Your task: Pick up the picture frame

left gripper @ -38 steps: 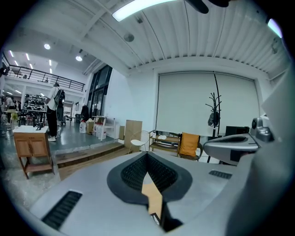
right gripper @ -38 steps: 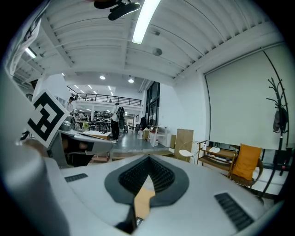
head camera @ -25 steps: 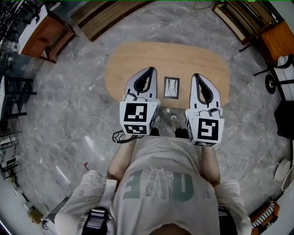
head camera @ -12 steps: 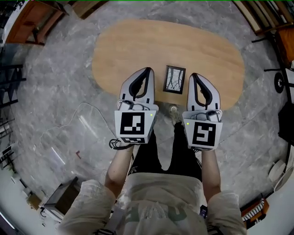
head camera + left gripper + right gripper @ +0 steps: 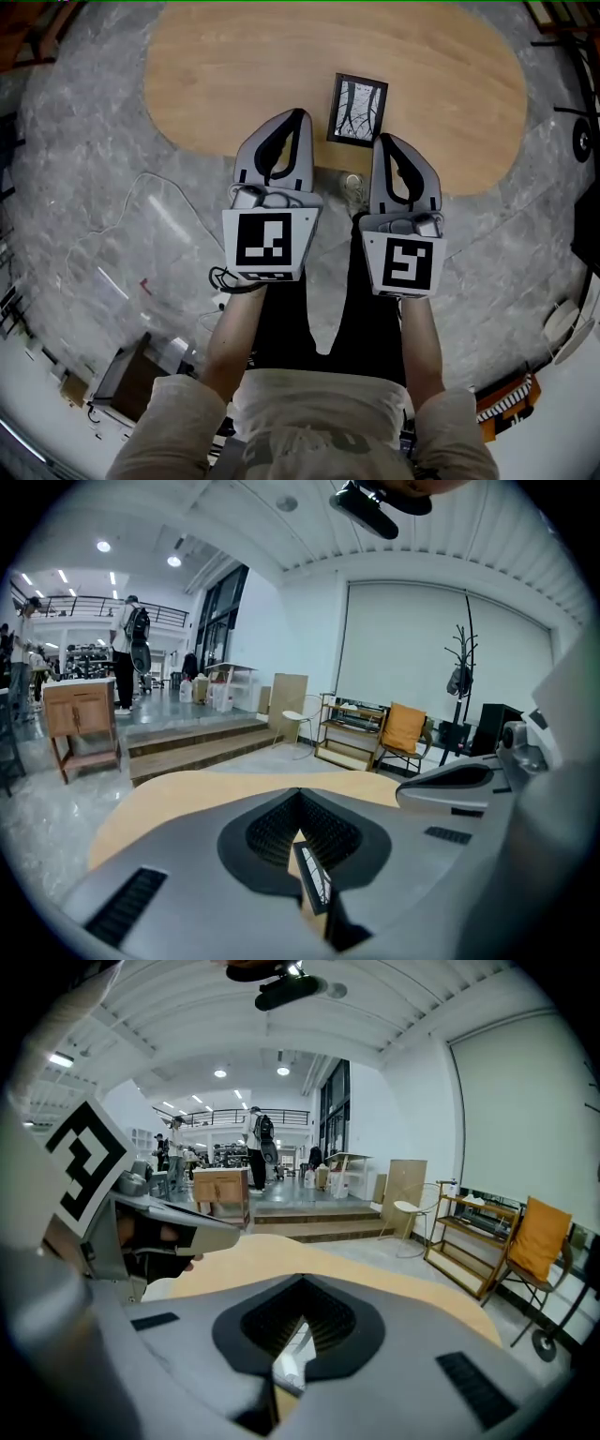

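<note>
The picture frame [image 5: 356, 110], black-edged with a pale branch print, lies flat near the front edge of the oval wooden table [image 5: 234, 75]. My left gripper [image 5: 298, 115] hangs over the table's front edge just left of the frame, shut and empty. Just short of the frame's near right corner is my right gripper [image 5: 382, 140], likewise shut and empty. In the left gripper view the frame [image 5: 315, 881] shows edge-on through the gap under the meeting tips [image 5: 300, 792]. In the right gripper view a pale sliver, probably the frame [image 5: 294, 1352], shows below the tips [image 5: 302, 1281].
A thin cable [image 5: 159, 208] trails over the marble floor left of the person's legs, and a dark box [image 5: 127, 377] stands at lower left. Beyond the table are wooden steps [image 5: 187, 747], a chair with an orange cushion [image 5: 404, 729], a coat stand [image 5: 461, 672] and distant people [image 5: 131, 639].
Both grippers have sunk toward the table and stayed shut. In the head view the table and frame have grown and slid toward the top, so the tips now flank the frame's near end.
</note>
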Motion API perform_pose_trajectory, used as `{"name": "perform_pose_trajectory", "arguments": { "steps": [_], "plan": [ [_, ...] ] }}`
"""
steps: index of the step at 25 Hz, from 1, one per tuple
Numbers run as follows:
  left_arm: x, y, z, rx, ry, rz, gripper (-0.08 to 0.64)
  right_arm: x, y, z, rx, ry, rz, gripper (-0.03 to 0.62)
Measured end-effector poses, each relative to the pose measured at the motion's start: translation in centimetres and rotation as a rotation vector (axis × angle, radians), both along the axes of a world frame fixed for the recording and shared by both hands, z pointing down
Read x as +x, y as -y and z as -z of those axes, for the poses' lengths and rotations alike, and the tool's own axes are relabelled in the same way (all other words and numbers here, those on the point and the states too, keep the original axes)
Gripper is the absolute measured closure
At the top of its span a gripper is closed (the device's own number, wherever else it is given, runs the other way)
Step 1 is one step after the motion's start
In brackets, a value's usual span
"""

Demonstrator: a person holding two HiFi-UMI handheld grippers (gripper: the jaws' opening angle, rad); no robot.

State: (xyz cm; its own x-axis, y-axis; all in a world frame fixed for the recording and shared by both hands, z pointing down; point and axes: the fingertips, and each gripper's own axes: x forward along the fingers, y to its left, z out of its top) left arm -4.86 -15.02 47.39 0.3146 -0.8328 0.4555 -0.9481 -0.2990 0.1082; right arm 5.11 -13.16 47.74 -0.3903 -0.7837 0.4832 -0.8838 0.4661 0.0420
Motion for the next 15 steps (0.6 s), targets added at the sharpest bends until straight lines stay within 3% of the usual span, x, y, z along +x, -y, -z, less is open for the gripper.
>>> {"name": "perform_pose_trajectory", "arguments": {
  "steps": [9, 12, 15],
  "plan": [
    [0.5, -0.2, -0.9, -0.005, -0.016, -0.026, 0.551, -0.2, 0.0, -1.4, -0.022, 0.014, -0.018, 0.588],
    [0.2, -0.1, -1.3, -0.004, -0.023, -0.022, 0.551, -0.4, 0.5, -2.8, -0.010, -0.107, 0.062, 0.587],
    [-0.2, -0.1, -2.3, -0.020, -0.017, -0.018, 0.551, -1.5, -0.2, -6.6, -0.107, -0.222, 0.213, 0.586]
  ]
}}
